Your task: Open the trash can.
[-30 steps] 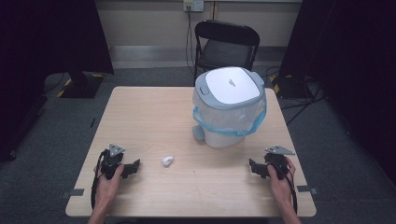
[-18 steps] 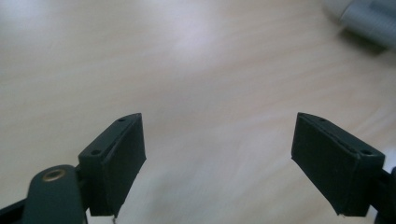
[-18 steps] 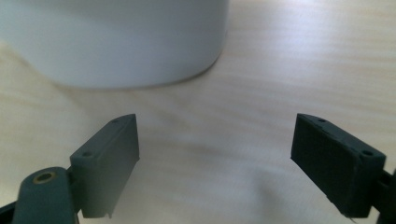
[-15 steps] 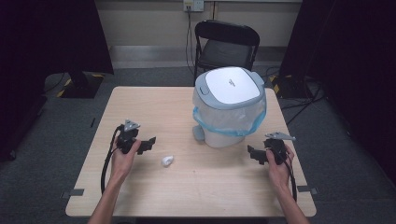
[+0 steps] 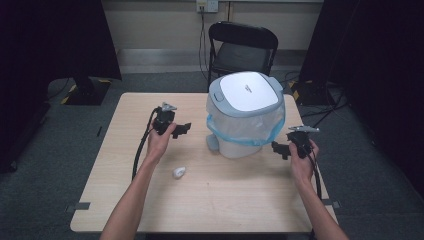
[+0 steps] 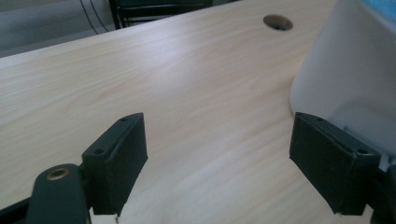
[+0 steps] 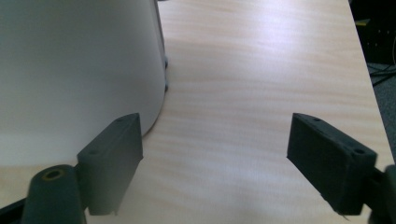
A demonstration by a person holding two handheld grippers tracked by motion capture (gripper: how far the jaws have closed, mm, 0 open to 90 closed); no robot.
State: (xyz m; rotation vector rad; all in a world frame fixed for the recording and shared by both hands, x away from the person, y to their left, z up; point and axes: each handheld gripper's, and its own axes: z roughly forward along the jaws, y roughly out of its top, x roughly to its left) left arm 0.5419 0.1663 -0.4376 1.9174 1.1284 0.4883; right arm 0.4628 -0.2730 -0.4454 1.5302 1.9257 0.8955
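High view shows the left gripper (image 5: 182,129) and right gripper (image 5: 278,148) flanking the white bin (image 5: 246,114) on the table (image 5: 125,150); both stand wide open, holding nothing, the left's jaws having just narrowed slightly. A crumpled white wad (image 5: 178,172) lies in front of the bin's left side.

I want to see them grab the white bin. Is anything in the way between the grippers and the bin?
No. The left gripper and the right gripper, both open, flank the white bin with bare table between. The small white wad lies nearer the person, off to the side.
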